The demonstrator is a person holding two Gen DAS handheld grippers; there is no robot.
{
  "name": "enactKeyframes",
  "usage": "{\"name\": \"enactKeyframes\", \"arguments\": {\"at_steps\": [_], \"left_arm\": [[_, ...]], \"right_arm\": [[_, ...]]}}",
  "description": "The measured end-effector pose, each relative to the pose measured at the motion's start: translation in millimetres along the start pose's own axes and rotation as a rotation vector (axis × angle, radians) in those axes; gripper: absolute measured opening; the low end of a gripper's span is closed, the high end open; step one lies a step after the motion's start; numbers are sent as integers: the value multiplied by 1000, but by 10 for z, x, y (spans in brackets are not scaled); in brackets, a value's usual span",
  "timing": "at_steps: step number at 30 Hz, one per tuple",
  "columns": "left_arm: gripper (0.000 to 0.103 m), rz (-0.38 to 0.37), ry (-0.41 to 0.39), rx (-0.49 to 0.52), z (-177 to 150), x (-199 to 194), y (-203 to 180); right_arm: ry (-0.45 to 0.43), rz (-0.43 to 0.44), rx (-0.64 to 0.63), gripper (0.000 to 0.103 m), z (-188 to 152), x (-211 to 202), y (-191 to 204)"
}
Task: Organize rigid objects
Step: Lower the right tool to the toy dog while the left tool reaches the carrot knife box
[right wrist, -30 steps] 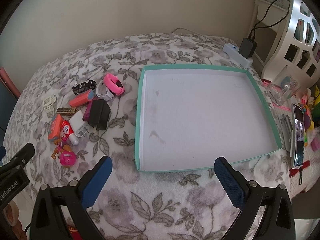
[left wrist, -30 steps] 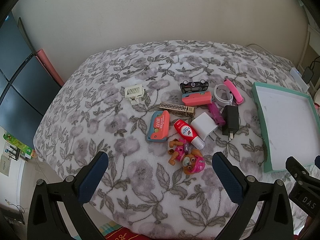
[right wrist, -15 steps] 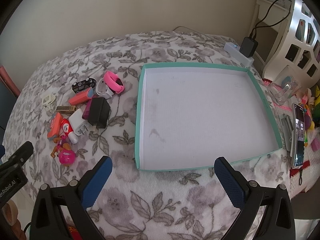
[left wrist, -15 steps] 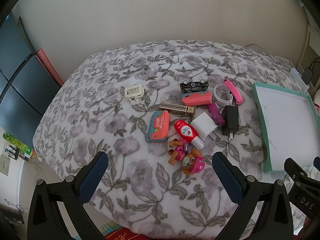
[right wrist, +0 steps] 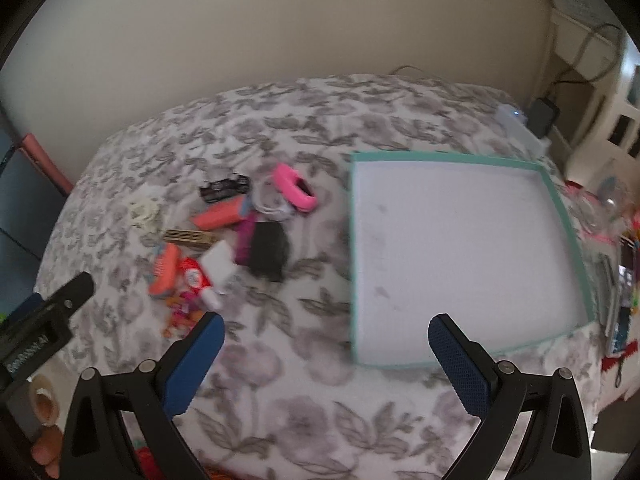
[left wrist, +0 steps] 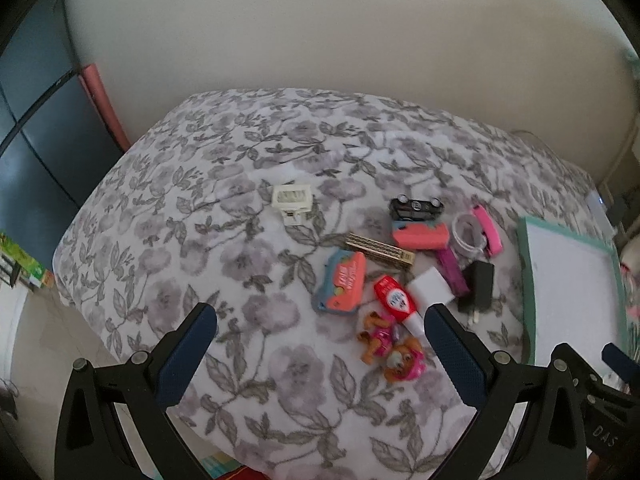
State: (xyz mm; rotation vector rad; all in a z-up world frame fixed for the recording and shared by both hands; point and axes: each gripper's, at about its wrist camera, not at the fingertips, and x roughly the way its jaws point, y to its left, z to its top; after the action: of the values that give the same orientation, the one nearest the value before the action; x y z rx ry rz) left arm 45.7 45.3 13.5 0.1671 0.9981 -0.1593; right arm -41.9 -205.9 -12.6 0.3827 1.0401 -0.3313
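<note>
Both grippers, left [left wrist: 320, 336] and right [right wrist: 322, 346], wide open, empty; I'd pinch the light, stiff charger [left wrist: 478, 285] across its flat sides.

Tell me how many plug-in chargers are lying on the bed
2. The white charger lies beside the red tube, and the black charger lies just right of it, toward the teal tray. The pile's overlap could hide another.
</note>
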Motion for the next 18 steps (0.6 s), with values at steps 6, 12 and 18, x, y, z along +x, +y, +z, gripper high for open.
{"name": "enactKeyframes", "arguments": {"at_steps": [6,12,18], "left_arm": [[103,1,44,-30,65,228,162],[103,12,76,-91,82,450,410],[103,21,86,-115,78,624,610]], "right_arm": [[24,1,-30,103,127,105,339],[138,51,-42,103,82,462,652],[216,70,-15,103,27,792,877]]}}
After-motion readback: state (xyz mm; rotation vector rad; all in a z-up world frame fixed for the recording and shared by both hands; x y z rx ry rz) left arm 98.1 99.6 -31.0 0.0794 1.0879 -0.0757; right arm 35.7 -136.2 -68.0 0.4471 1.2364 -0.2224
